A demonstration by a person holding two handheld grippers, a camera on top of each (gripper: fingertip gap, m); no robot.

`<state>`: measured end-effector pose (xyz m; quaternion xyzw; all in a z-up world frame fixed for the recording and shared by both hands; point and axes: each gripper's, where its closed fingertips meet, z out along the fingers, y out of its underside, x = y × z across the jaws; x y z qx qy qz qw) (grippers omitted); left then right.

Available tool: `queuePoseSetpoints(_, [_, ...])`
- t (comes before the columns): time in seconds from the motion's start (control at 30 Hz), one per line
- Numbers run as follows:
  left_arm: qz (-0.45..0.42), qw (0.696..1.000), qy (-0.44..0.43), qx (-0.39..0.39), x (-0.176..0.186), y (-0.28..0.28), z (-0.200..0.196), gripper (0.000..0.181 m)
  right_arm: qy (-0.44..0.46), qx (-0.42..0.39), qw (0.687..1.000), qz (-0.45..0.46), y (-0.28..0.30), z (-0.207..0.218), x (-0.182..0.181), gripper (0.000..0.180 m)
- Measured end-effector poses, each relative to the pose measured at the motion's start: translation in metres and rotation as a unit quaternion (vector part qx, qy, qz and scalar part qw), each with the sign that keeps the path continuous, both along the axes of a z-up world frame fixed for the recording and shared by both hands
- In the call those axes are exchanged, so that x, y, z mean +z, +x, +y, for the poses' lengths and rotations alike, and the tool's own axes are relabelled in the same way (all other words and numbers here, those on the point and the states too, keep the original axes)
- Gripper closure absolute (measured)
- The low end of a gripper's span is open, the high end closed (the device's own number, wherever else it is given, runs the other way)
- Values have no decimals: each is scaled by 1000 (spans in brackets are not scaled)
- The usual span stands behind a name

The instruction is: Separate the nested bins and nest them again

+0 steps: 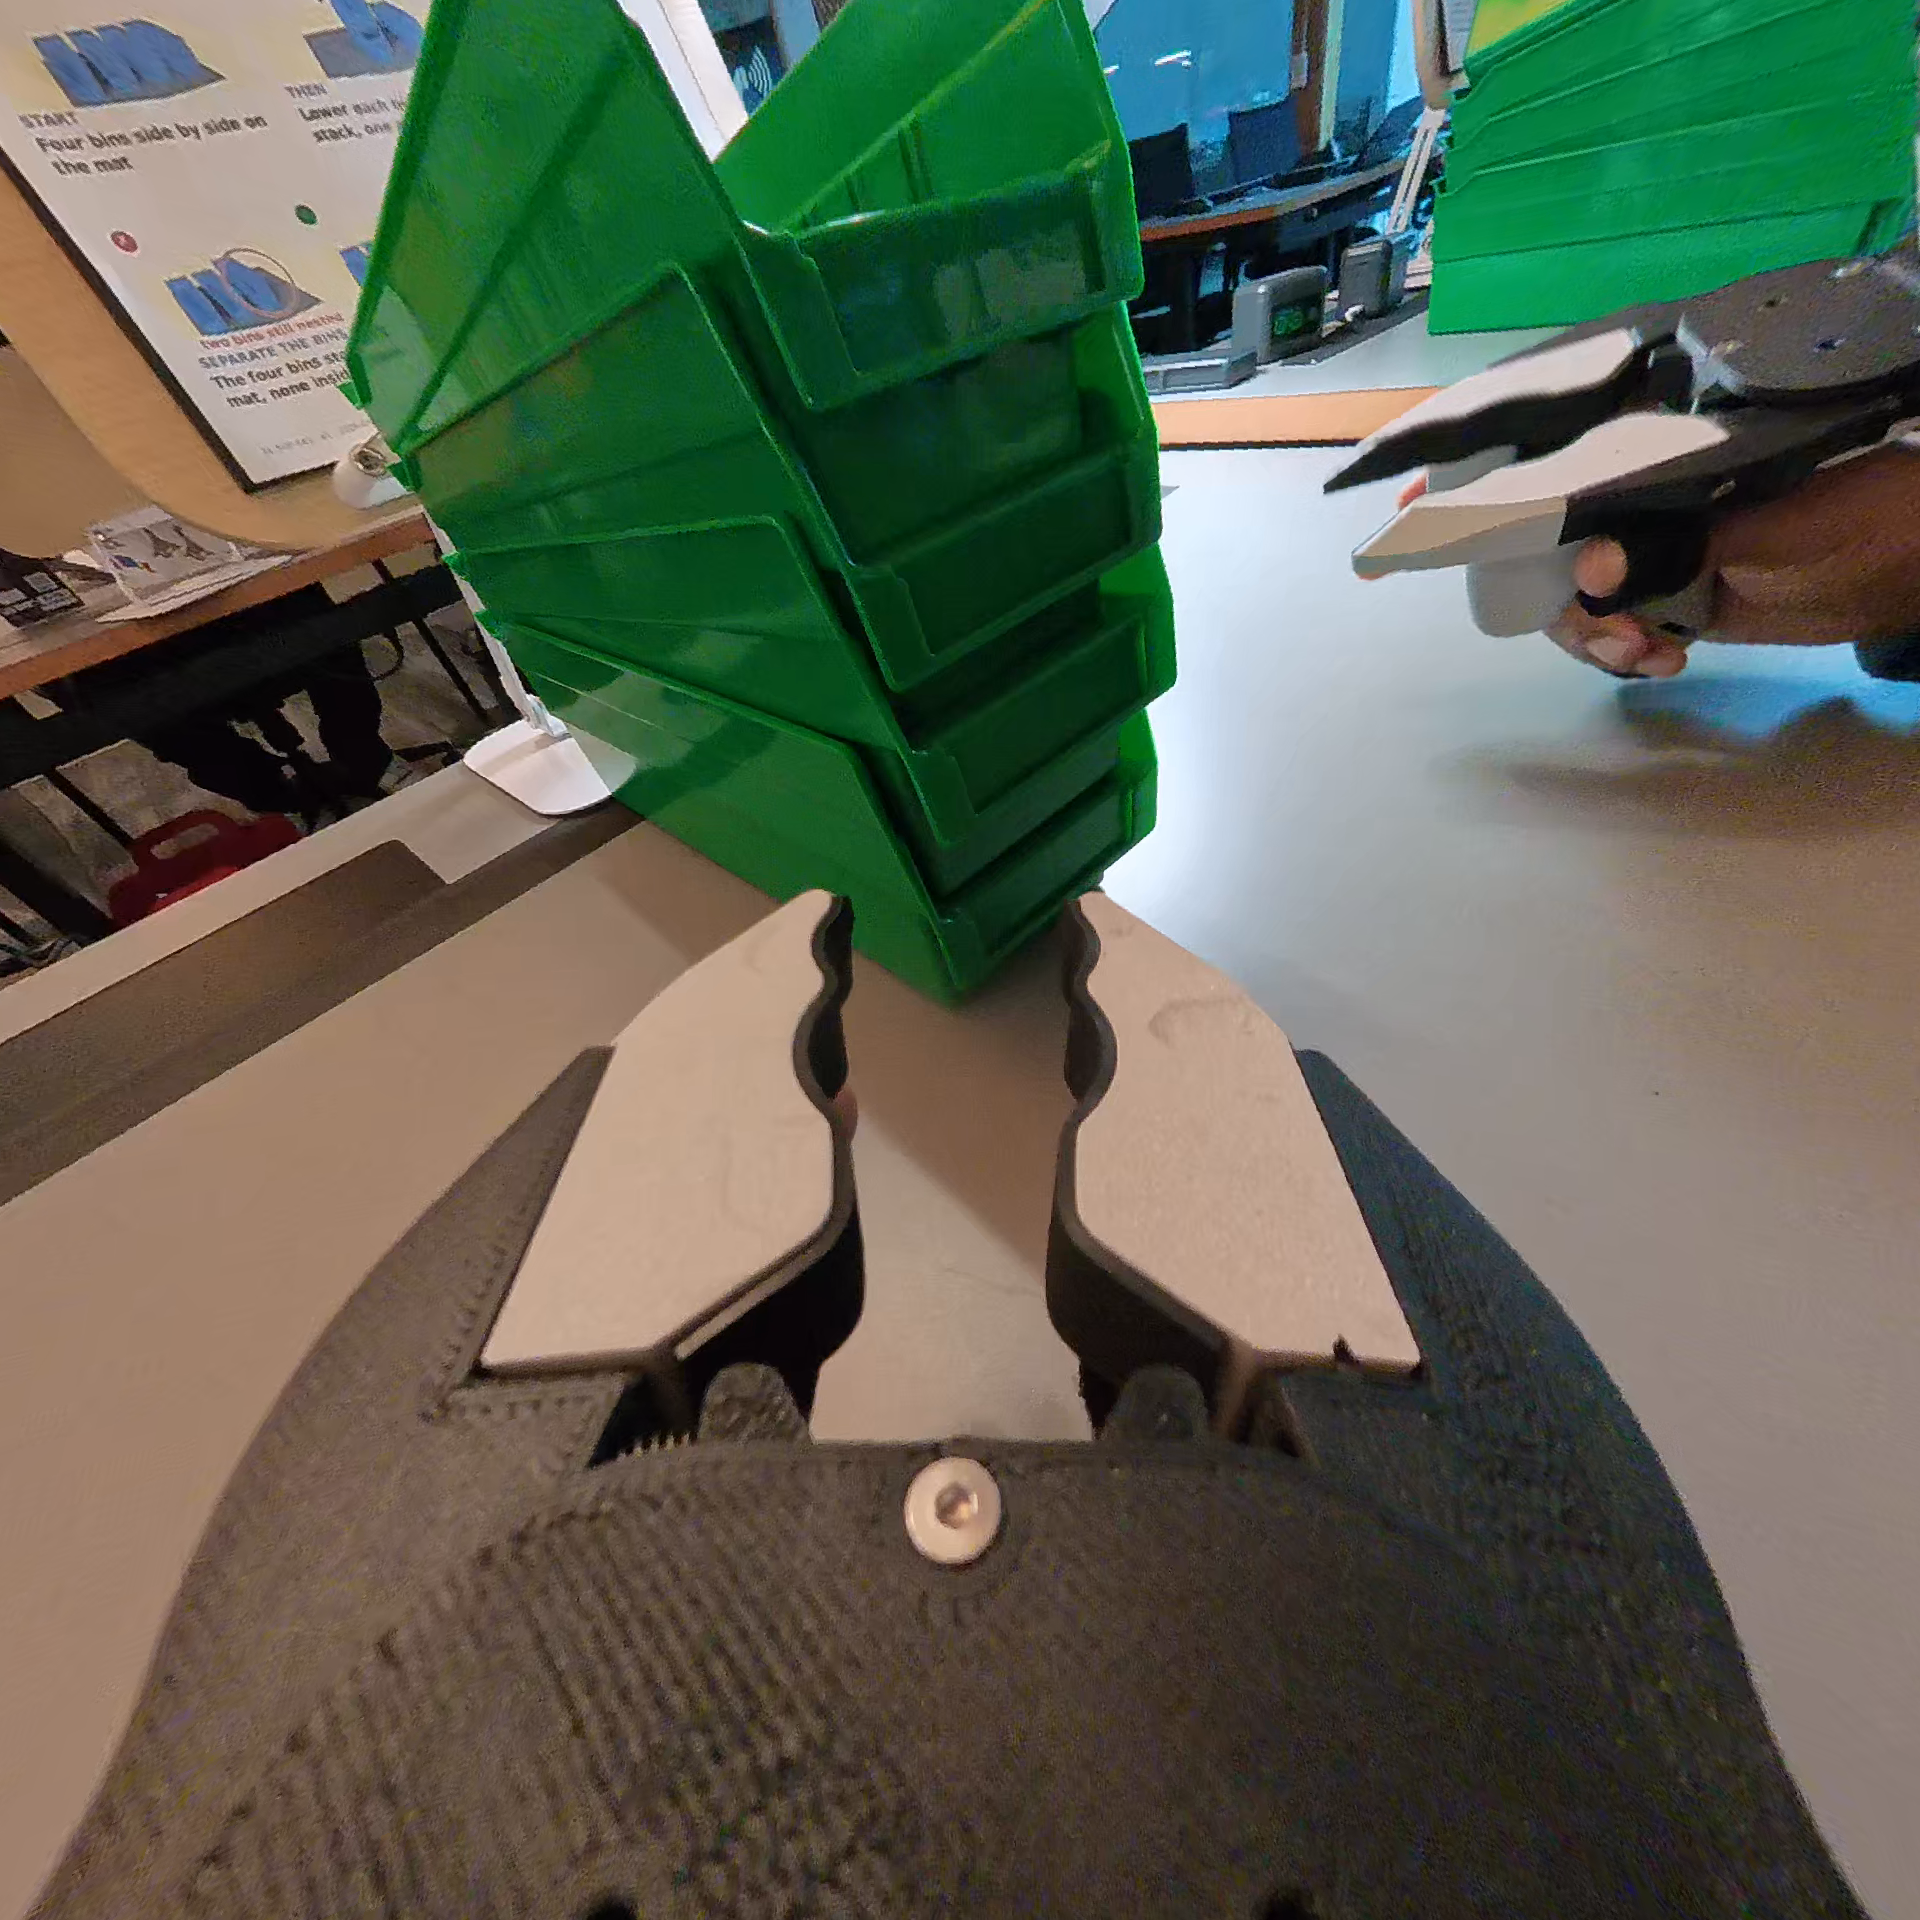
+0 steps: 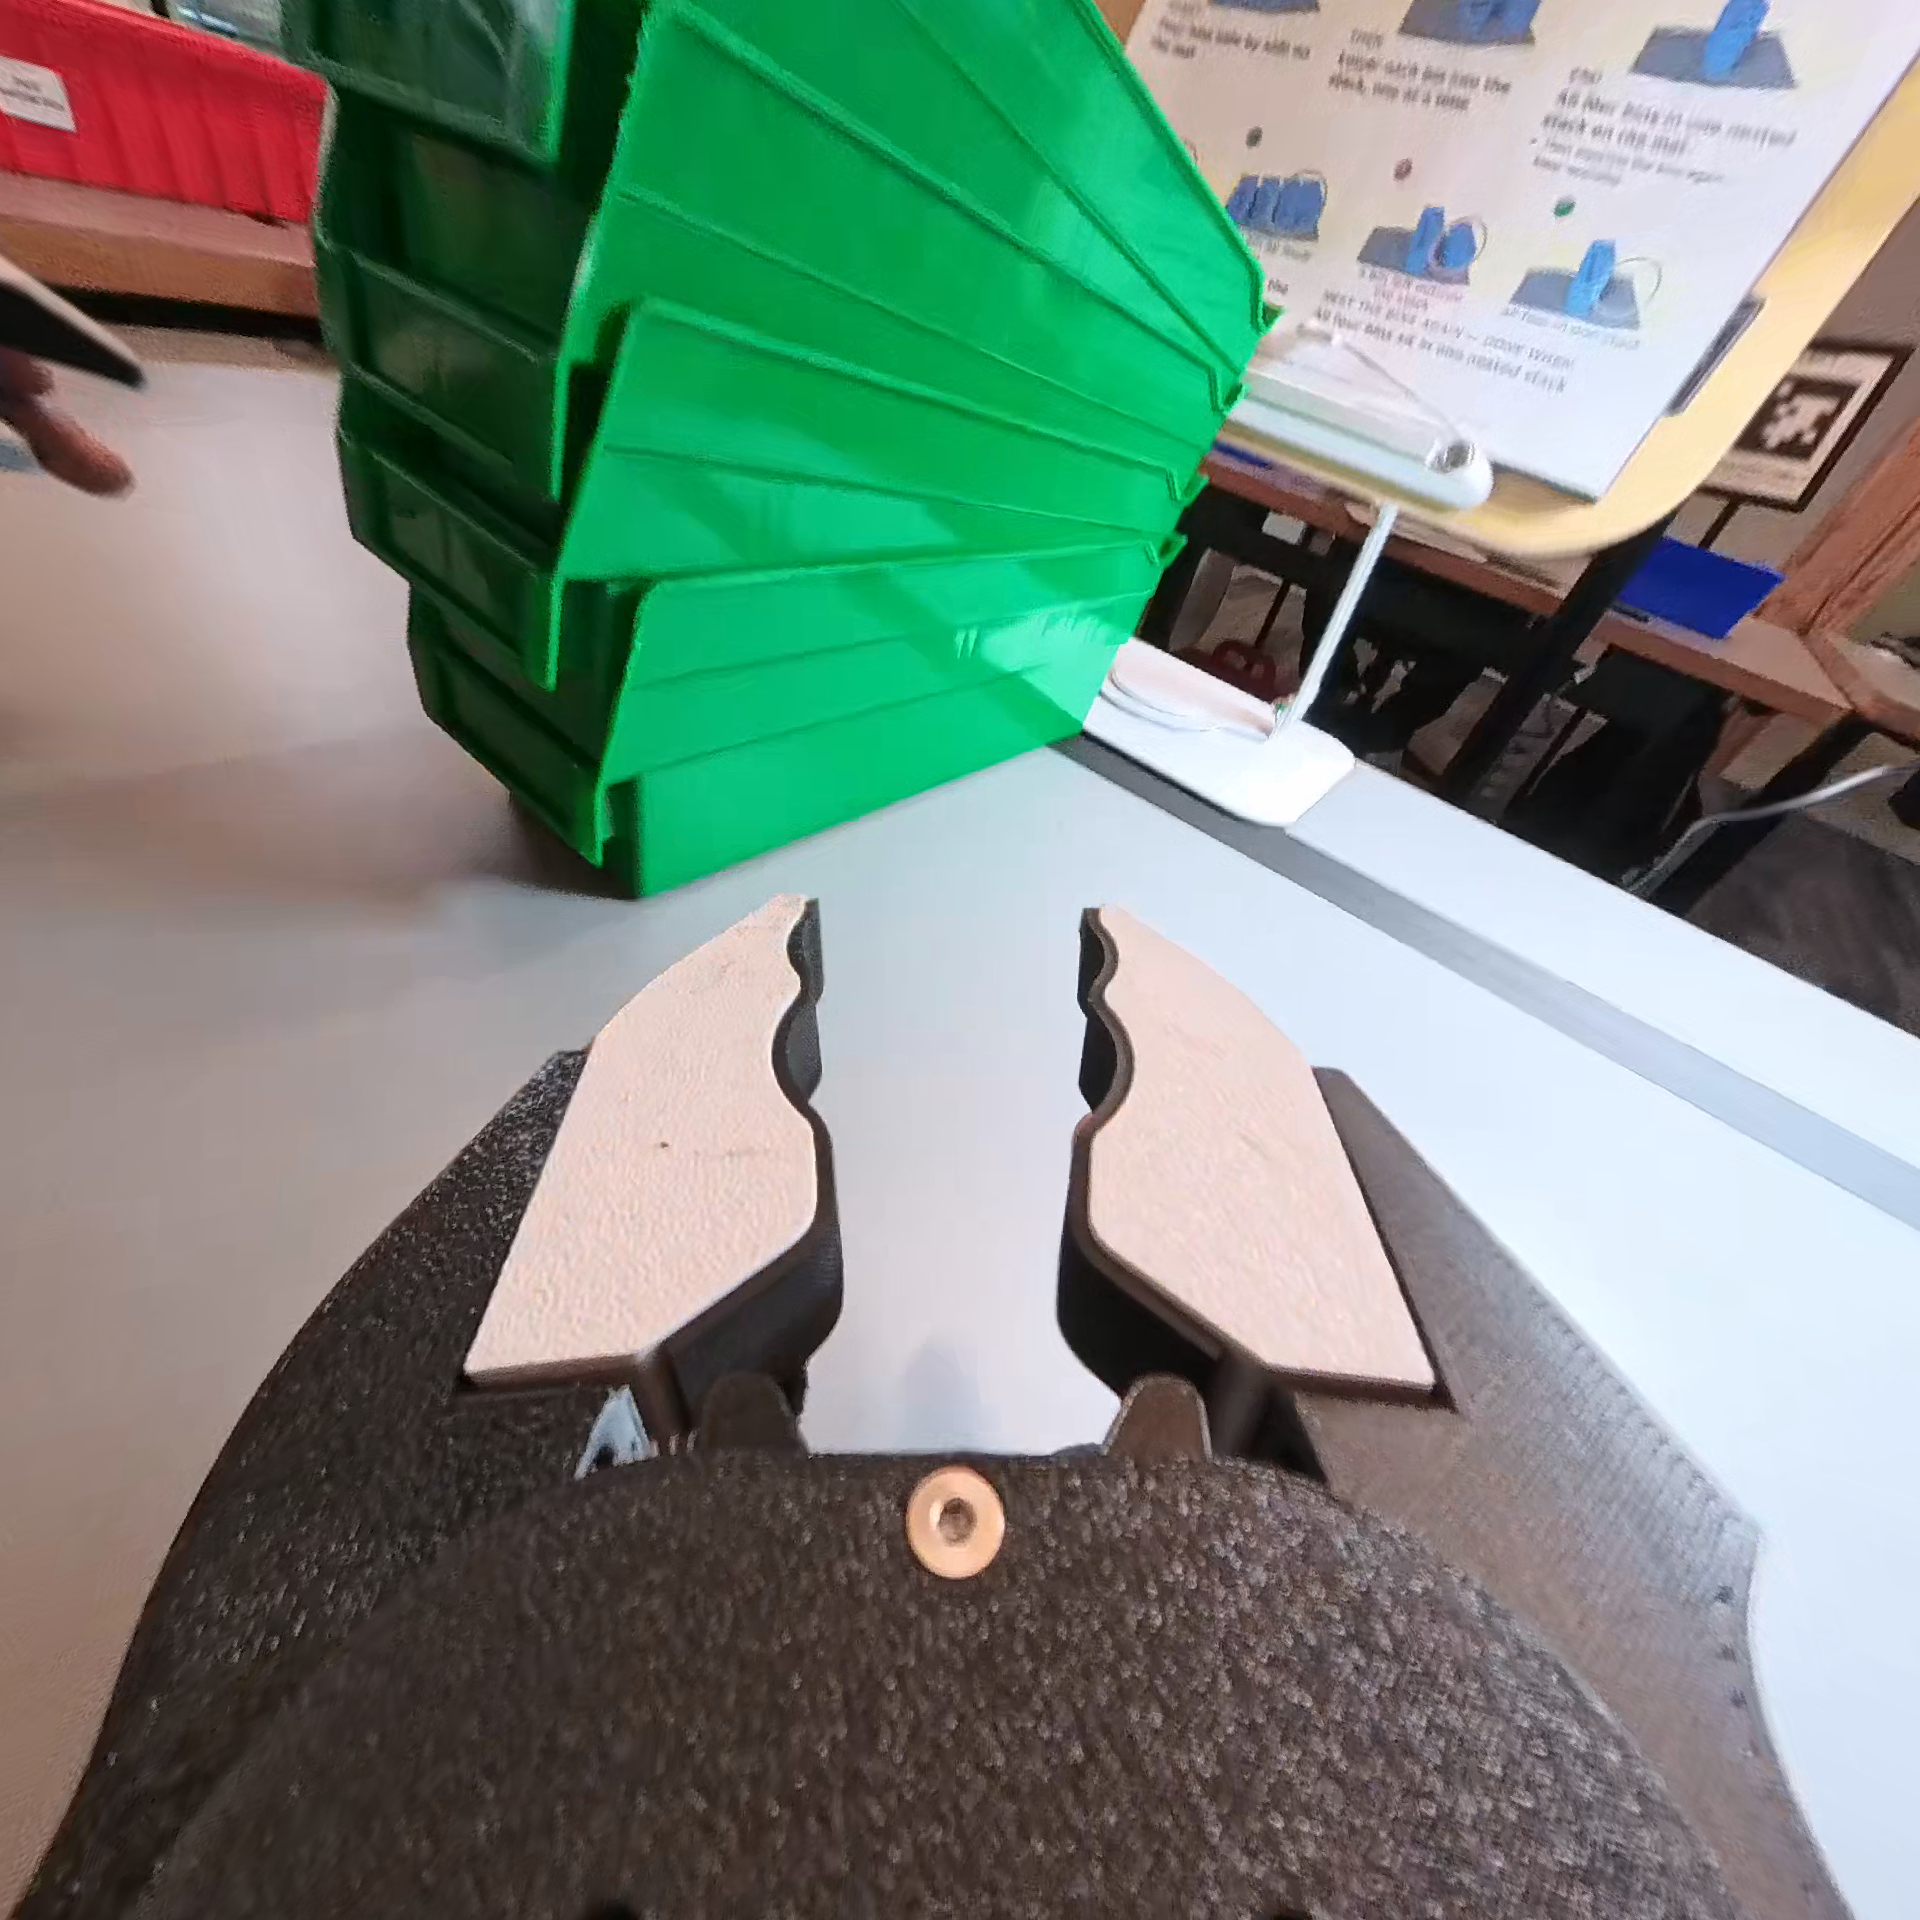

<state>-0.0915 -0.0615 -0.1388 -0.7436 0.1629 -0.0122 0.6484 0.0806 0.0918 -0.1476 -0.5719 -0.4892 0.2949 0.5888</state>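
In the left wrist view, the nested bins (image 1: 790, 540) stood as one green stack on the grey surface (image 1: 1455, 1039), each bin tipped a little further back than the one beneath, so the stack fanned upward. The left tool (image 1: 951, 925) was spread, its tips level with the bottom bin's front corner, close to it or touching, pinching nothing. The plastic looked thin, glossy and stiff, with moulded ribs and a scooped front lip on each bin. I judged the bins light and somewhat slippery, likely to wedge together, so the best hold would be a raised rim or front lip rather than a smooth sloping wall. Farther right, the right tool (image 1: 1392, 520) hovered above the surface, held by a hand (image 1: 1662, 592); its fingers (image 1: 1475, 514) stood slightly apart. A poster (image 1: 208, 208) leaned behind.

In the right wrist view, the stack appeared from its side, the long walls layered like a fan. The right tool (image 2: 948, 935) was spread and empty, near the bottom bin but apart from it. Its fingers carried pale textured plates over wavy black gripping edges. A white stand (image 2: 1226, 748) sat just behind the stack.
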Motion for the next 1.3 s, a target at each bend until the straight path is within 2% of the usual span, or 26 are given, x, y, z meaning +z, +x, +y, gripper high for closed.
queuePoseSetpoints(0.1, [-3, 1000, 3, 2, -1, -1, 2, 143, 20, 11, 999, 37, 2, -6, 22, 132])
queuePoseSetpoints(0.23, [-16, 1000, 19, 18, 6, -10, 2, 141, -46, 46, 998, 19, 0, -16, 0, 125])
queuePoseSetpoints(0.47, [-9, 999, 23, 35, 6, -26, 2, 138, -19, 72, 997, 5, -6, -34, 1, 125])
queuePoseSetpoints(0.9, [29, 998, 15, 45, -2, -34, 5, 140, -5, 62, 998, -9, -6, -34, -4, 128])
queuePoseSetpoints(1.17, [6, 1000, 17, 3, 4, -16, -2, 167, -12, 76, 997, -4, -5, -38, -2, 136])
queuePoseSetpoints(1.3, [9, 999, 36, 6, 12, -13, -4, 181, -12, 84, 996, -4, -6, -43, -1, 139])
